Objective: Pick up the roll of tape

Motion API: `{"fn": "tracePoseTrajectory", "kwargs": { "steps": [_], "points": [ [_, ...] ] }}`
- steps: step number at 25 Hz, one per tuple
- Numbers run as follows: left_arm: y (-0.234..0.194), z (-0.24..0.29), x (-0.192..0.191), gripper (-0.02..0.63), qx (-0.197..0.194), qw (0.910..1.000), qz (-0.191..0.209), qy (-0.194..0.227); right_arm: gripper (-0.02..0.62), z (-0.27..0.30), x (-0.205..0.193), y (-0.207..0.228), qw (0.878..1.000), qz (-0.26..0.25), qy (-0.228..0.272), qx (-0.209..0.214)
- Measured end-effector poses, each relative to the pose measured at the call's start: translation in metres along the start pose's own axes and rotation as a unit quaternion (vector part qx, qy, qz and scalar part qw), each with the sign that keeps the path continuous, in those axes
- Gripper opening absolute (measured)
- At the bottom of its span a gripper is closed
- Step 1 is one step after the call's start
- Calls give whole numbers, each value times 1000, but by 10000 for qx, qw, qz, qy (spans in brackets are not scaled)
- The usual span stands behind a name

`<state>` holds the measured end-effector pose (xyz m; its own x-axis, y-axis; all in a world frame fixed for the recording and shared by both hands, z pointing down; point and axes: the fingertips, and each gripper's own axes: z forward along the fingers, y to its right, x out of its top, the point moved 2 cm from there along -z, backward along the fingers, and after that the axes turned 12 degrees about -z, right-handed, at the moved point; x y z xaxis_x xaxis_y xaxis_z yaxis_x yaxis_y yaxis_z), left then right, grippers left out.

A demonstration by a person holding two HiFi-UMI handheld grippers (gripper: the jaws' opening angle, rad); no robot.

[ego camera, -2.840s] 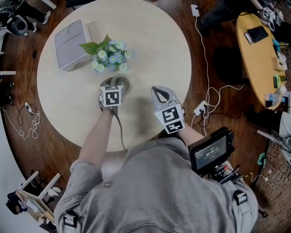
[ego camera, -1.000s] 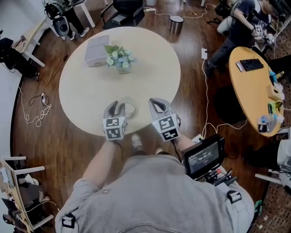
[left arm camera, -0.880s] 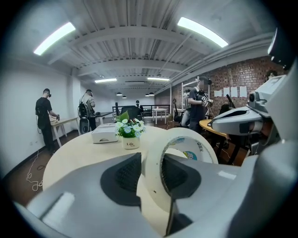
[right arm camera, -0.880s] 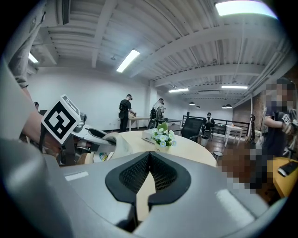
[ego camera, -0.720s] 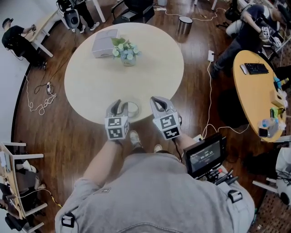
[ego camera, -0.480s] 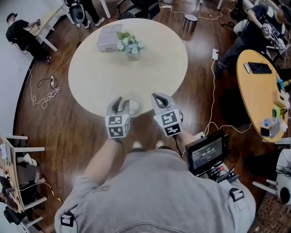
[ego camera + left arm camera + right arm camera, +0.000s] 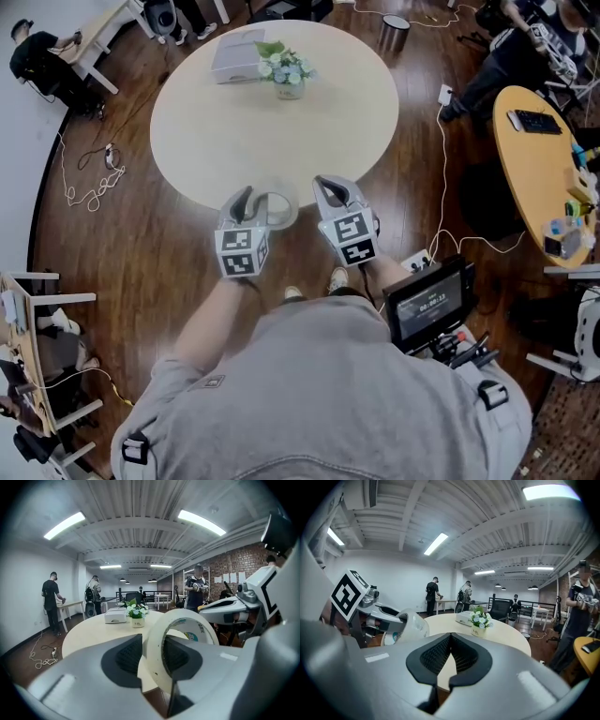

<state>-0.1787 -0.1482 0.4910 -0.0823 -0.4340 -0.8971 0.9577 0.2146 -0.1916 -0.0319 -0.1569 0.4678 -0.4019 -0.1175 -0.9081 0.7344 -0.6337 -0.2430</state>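
Pickup looked done: our left gripper (image 7: 246, 199) clamped the roll of tape (image 7: 153, 653); our right gripper (image 7: 450, 660) was closed, empty; next, a steady hold.

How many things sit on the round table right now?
2: a grey box near the far edge, and a pot of flowers beside it. The roll of tape is off the table, clamped in the left gripper. Nothing else shows in any view.
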Motion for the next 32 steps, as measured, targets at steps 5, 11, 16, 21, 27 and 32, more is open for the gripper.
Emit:
{"fn": "tracePoseTrajectory", "kwargs": {
  "steps": [5, 11, 16, 21, 27, 32],
  "points": [
    [-17, -26, -11, 115, -221, 9997, 14, -67, 14, -6, 3, -35, 9997, 139, -126, -136],
    [-24, -49, -24, 115, -431, 9990, 35, -113, 14, -19, 2, -68, 9993, 175, -227, -231],
    [-26, -61, -24, 115, -444, 9990, -72, -19, 14, -27, 5, -74, 9994, 119, -206, -251],
    [-18, -66, -18, 115, -429, 9989, -104, 124, 12, -34, 7, -67, 9994, 33, -112, -329],
    [-11, -70, -20, 115, -412, 9990, -114, 163, 12, -37, 5, -66, 9995, 85, -148, -271],
    [-8, -73, -21, 115, -407, 9990, -106, 164, 12, -42, 4, -62, 9993, 173, -137, -298]
  ]
}}
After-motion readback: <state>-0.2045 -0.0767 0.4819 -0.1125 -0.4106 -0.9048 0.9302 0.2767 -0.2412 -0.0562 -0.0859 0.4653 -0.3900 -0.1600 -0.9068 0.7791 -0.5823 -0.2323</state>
